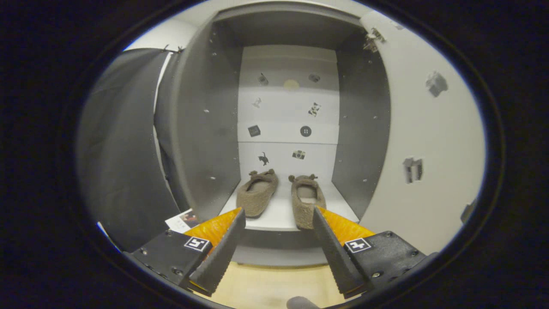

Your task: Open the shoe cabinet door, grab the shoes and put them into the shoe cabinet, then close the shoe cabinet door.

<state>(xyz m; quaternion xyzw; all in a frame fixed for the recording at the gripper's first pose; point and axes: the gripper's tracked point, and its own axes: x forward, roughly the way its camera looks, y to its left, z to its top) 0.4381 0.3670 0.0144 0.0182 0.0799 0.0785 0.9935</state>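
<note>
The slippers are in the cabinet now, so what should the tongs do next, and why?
Probably swing over to the open door and start pushing it shut. Both slippers, one beside the other, already sit on the cabinet's bottom shelf, just beyond the tongs, which are open and holding nothing. Closing the door looks like the only step left.

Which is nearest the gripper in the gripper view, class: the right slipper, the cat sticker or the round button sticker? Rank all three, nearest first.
The gripper is open, empty.
1. Right slipper, just ahead of the fingers on the cabinet's bottom shelf.
2. Cat sticker, low on the back wall behind the slippers.
3. Round button sticker, higher on that wall.
</note>
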